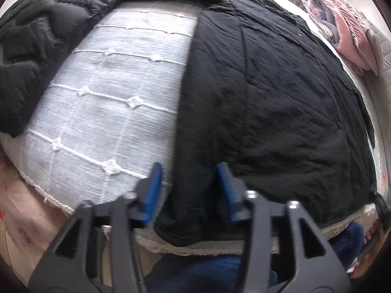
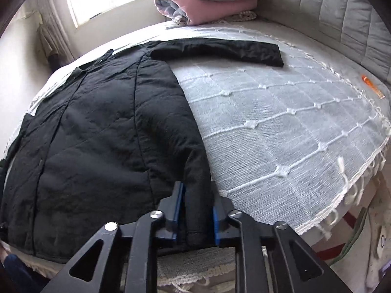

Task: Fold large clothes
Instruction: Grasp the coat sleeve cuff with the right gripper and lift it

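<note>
Black quilted coat [image 2: 97, 131] lies spread flat on a bed covered by a white knotted-grid bedspread [image 2: 281, 127], hem toward both tools. Right hand-held gripper [image 2: 198, 210]: blue-padded fingers [image 2: 178, 205] stand either side of the coat's near hem corner, a ridge of black fabric between them; gap narrow, and the pads appear to press the cloth, though contact on the far pad is hard to confirm. Ahead and to the right of this gripper, bare bedspread; far ahead, one sleeve [image 2: 220, 50] stretches out to the right. Beyond the sleeve, a folded pink quilt [image 2: 207, 7] sits at the head of the bed. Small orange object [image 2: 371, 85] far right near the bed edge (too small to identify). Left hand-held gripper [image 1: 189, 190]: fingers set wider, straddling the coat's [image 1: 281, 97] other hem corner at the bed's near edge; fabric lies between them, neither pad clearly touching. To its left, bare bedspread [image 1: 110, 97], then a second dark puffy garment [image 1: 36, 44] heaped far left.
</note>
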